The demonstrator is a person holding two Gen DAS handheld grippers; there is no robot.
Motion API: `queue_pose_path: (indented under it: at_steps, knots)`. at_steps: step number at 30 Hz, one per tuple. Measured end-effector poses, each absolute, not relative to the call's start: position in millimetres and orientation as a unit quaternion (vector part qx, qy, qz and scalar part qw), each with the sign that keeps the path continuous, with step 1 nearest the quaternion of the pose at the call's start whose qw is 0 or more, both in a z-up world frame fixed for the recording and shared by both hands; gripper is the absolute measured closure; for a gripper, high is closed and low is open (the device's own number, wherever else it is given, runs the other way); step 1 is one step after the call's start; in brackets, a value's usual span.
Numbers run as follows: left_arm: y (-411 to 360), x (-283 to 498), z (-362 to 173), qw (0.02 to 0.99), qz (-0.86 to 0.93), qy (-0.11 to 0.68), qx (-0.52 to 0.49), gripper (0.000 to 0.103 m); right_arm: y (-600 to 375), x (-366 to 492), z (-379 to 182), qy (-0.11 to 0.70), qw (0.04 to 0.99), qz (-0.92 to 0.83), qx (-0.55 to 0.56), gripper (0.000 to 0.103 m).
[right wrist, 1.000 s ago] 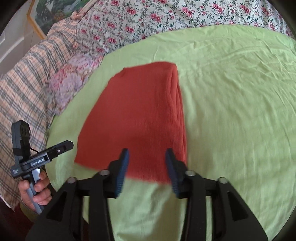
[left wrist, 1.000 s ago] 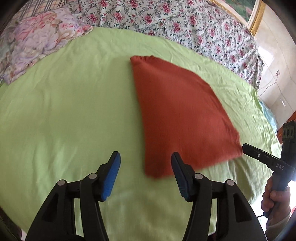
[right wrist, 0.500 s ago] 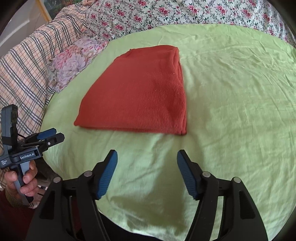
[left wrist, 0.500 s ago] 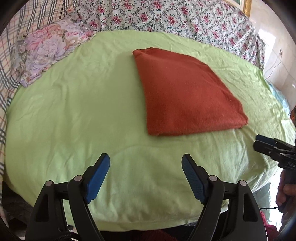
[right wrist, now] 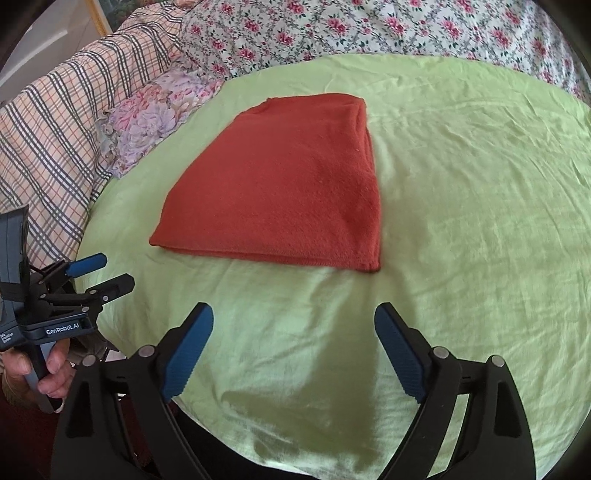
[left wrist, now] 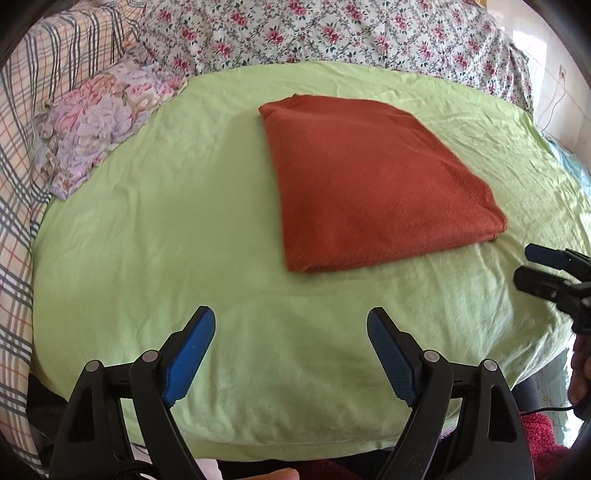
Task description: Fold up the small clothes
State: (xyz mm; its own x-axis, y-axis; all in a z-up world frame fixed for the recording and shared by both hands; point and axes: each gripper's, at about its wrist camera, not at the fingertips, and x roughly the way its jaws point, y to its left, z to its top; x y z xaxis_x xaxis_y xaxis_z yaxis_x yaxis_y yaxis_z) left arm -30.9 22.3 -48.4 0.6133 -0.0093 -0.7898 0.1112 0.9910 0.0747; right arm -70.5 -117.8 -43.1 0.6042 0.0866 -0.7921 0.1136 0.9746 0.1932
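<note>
A rust-red knit garment (left wrist: 373, 184) (right wrist: 284, 188) lies folded into a flat rectangle on the light green sheet (left wrist: 166, 229) (right wrist: 461, 221). My left gripper (left wrist: 290, 325) hovers over bare sheet short of the garment's near edge, its blue-padded jaws opening wide with nothing between them. My right gripper (right wrist: 293, 321) is likewise back from the near edge, jaws opening, nothing between them. Each gripper shows in the other's view: the right gripper (left wrist: 532, 266) at the right edge, the left gripper (right wrist: 99, 273) at the lower left, held by a hand (right wrist: 33, 369).
A flowered pillow (left wrist: 96, 122) (right wrist: 155, 114) lies at the sheet's far left. A rose-print quilt (left wrist: 332, 33) (right wrist: 369, 26) runs along the back and a plaid blanket (left wrist: 22, 147) (right wrist: 51, 122) along the left. The sheet's front edge drops off just under both grippers.
Both grippers let go of the garment's near edge, drew back toward the front of the sheet and opened wide. The garment now lies flat and folded.
</note>
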Motion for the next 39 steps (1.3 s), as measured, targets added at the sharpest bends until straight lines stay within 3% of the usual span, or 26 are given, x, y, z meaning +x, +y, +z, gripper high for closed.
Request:
queue_pose_path:
  at_steps: [11,39]
  knots:
    - [16,-8,-40,0.901,-0.021,0.428,0.069,0.012,-118,-53,-36,0.442,0.893,-0.007,0.086,0.007]
    - [4,23,-30,0.902,-0.005,0.426,0.068,0.007,-113,-5,-24,0.439,0.895,0.021,0.079,0.005]
